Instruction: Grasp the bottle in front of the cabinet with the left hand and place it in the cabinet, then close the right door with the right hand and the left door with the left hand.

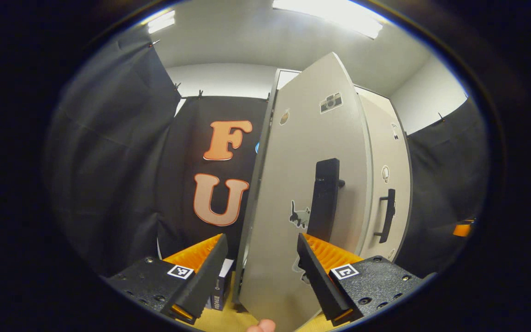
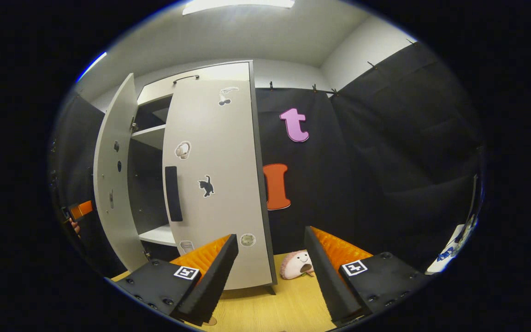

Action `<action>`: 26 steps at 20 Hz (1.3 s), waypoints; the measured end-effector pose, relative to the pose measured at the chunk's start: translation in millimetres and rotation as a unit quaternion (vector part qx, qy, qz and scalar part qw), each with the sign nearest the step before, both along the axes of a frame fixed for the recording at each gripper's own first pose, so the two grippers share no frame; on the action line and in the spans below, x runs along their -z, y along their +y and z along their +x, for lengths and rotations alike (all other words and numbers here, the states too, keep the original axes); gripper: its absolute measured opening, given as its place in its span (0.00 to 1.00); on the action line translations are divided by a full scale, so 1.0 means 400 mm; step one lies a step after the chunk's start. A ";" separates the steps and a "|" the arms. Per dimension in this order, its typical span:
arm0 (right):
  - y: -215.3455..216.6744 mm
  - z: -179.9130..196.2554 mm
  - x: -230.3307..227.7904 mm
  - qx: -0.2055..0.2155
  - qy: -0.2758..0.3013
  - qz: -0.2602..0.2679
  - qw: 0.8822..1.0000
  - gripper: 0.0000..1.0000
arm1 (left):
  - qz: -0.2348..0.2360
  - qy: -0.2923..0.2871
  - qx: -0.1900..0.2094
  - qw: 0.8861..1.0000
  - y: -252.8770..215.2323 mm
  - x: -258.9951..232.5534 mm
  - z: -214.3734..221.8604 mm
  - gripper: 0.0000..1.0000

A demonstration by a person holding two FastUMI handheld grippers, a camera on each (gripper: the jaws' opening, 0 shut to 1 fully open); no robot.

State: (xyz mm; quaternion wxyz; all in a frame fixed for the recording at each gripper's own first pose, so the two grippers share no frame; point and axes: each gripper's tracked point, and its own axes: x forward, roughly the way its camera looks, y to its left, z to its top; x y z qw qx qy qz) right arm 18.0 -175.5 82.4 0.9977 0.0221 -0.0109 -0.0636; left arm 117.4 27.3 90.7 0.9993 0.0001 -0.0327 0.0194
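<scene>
In the left gripper view the cabinet's left door (image 1: 288, 175) stands partly open, close in front of me, with its black handle (image 1: 324, 199) just above my right finger. My left gripper (image 1: 262, 258) is open, its fingers apart in front of the door's lower face, gripping nothing. Beyond it the right door (image 1: 385, 152) looks shut. In the right gripper view the right door (image 2: 215, 184) lies flat against the cabinet and the left door (image 2: 111, 184) swings out. Dark shelves (image 2: 152, 136) show between them; their contents are hidden. My right gripper (image 2: 270, 251) is open and holds nothing.
A pink plush toy (image 2: 297, 265) lies on the wooden table (image 2: 265, 309) right of the cabinet. A dark box (image 1: 221, 288) stands left of the cabinet. The left gripper (image 2: 79, 211) and a hand show behind the open door. Black cloth walls surround the booth.
</scene>
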 end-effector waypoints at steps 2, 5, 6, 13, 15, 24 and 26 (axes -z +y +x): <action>-0.023 -0.019 -0.005 0.012 0.000 0.001 1.000 0.96 | -0.003 0.001 0.015 1.000 -0.036 0.003 0.019 0.94; -0.056 -0.049 -0.012 0.029 -0.002 0.000 1.000 0.96 | -0.020 0.003 0.047 0.999 -0.101 0.010 0.044 0.92; -0.066 -0.059 -0.016 0.035 -0.002 -0.001 0.999 0.96 | -0.024 0.005 0.055 0.998 -0.120 0.017 0.052 0.98; -0.121 -0.124 -0.035 0.063 -0.007 -0.005 0.998 0.96 | -0.040 0.024 0.080 0.996 -0.195 0.056 0.120 0.95; -0.130 -0.137 -0.037 0.069 -0.007 -0.004 0.998 0.96 | -0.040 0.028 0.084 0.995 -0.211 0.068 0.145 0.98; -0.172 -0.175 -0.018 0.089 0.003 0.004 0.996 0.96 | -0.007 0.031 0.085 0.996 -0.262 0.095 0.241 0.95; -0.179 -0.181 -0.010 0.091 0.006 0.006 0.996 0.96 | -0.007 0.032 0.084 0.996 -0.269 0.097 0.252 0.95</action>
